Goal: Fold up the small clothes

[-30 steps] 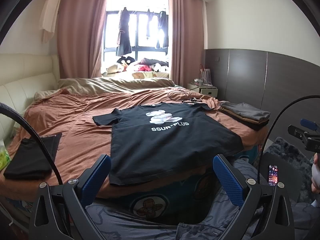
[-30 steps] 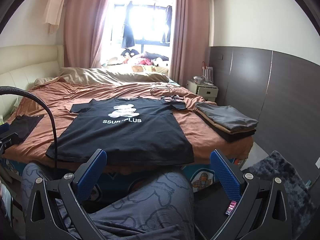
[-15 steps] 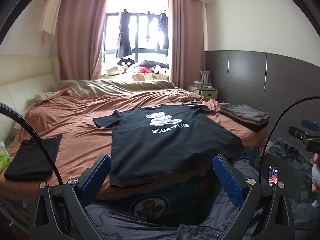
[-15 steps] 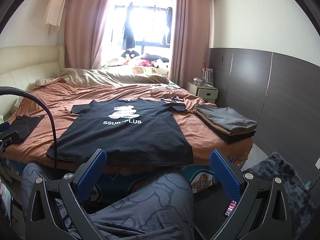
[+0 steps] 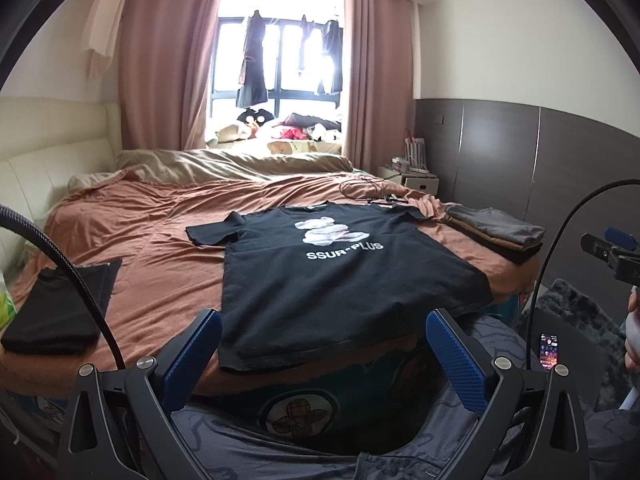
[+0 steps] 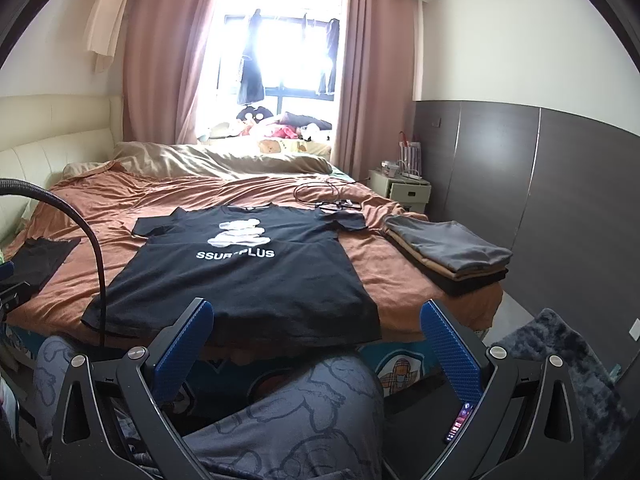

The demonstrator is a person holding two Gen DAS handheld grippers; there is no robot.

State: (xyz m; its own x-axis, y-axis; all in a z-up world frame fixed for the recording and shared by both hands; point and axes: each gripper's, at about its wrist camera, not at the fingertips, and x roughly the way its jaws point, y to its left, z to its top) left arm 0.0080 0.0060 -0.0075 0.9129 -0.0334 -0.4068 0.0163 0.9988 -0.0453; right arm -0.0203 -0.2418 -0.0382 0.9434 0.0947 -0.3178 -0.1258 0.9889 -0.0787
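Both tools, left tool (image 5: 322, 354) and right tool (image 6: 316, 344), gape empty; pinch the flat black printed T-shirt (image 6: 240, 276) at its hem corners; lift evenly.

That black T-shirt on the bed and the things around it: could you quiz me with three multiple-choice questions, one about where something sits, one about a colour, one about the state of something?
1. Where is the stack of folded clothes relative to the black T-shirt?
A. To its right, near the bed's edge
B. On top of it
C. On the floor

2. What colour is the bedspread under the shirt?
A. White
B. Rust brown
C. Green

3. What state is the T-shirt in?
A. Rolled up
B. Folded in half
C. Spread flat, print up

Answers:
1. A: the right wrist view shows the stack beside the shirt's right sleeve, on the bed.
2. B: rust-brown cloth surrounds the shirt.
3. C: both sleeves are out and the white print shows; the left tongs and right tongs hang open, short of it.
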